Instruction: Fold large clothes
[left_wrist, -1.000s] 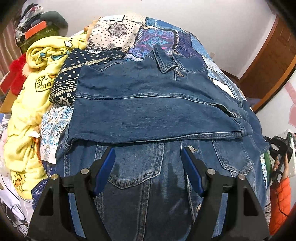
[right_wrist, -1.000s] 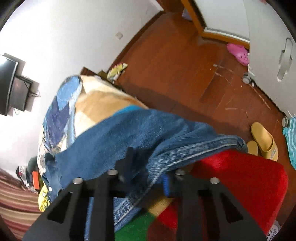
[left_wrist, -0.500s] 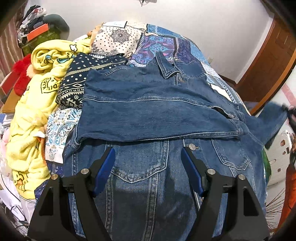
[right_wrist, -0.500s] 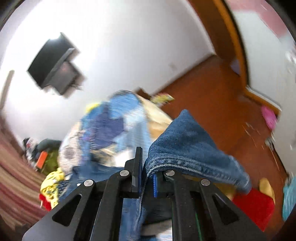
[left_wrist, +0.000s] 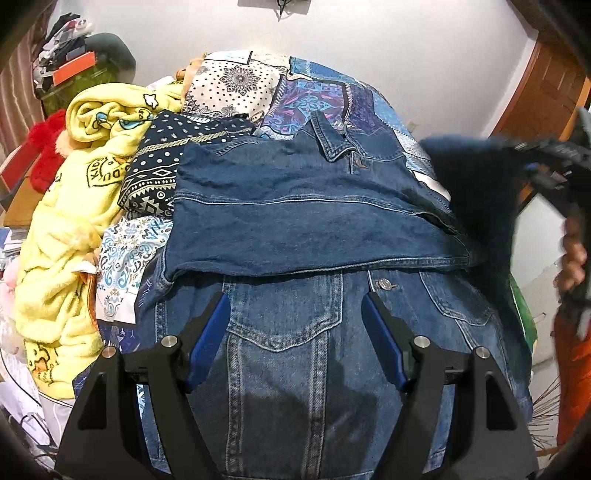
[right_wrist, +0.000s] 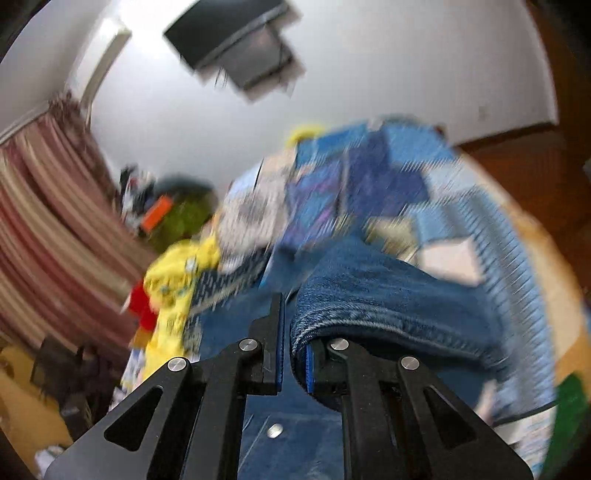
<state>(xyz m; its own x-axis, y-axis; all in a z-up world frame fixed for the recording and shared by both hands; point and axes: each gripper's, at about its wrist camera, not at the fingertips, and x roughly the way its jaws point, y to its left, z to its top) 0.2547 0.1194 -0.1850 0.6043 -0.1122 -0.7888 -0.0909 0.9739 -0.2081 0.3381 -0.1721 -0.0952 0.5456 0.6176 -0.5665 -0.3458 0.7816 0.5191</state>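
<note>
A blue denim jacket (left_wrist: 295, 229) lies front-up on the bed, with one sleeve (left_wrist: 303, 218) folded straight across its chest. My left gripper (left_wrist: 295, 332) hovers open above the jacket's chest pocket with nothing between its blue pads. In the left wrist view my right gripper (left_wrist: 546, 166) is up at the right edge, blurred, carrying the other sleeve (left_wrist: 476, 184) in the air. In the right wrist view that gripper (right_wrist: 293, 343) is shut on the sleeve's cuff (right_wrist: 388, 306), which drapes over its right finger.
A yellow fleece blanket (left_wrist: 74, 206) and a dark patterned cloth (left_wrist: 166, 166) are heaped to the left on the patchwork quilt (left_wrist: 314, 96). A person's hand (left_wrist: 572, 258) and orange sleeve are at the right. A wall television (right_wrist: 236, 48) and a striped curtain (right_wrist: 48, 206) lie beyond.
My right gripper closed on the sleeve hanging off the bed's side, then lifted it and swung it over toward the jacket while rolling. My left gripper drifted slightly and stayed open.
</note>
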